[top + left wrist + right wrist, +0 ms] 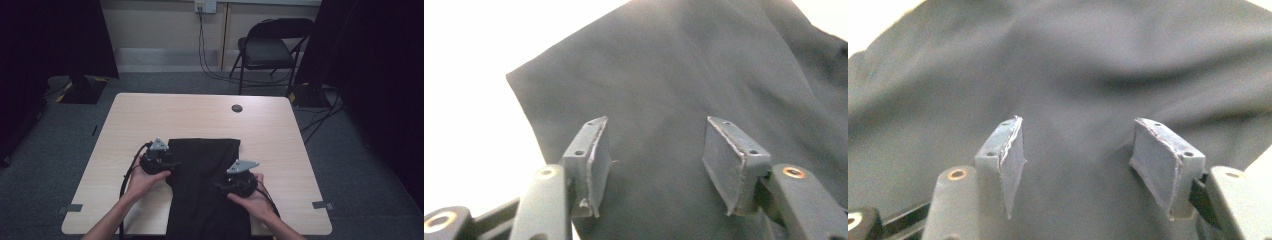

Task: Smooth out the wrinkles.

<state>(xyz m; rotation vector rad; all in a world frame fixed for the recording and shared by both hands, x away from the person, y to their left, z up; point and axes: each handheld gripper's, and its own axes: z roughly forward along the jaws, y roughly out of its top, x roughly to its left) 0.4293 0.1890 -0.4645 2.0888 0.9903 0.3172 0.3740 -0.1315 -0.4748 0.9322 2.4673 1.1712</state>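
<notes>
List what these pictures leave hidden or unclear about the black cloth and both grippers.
- Black cloth: its near end runs off the bottom edge of the high view.
- Left gripper and right gripper: jaws apart over the cloth in the gripper views; whether they touch the fabric is unclear.
- What kind of garment the cloth is: too dark and featureless.

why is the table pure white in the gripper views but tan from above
Exposure: in the left gripper view the table is blown out to white beside the black cloth; same at the right gripper view's top-left corner, where the cloth folds look soft. The high view is dim, its table tan.
</notes>
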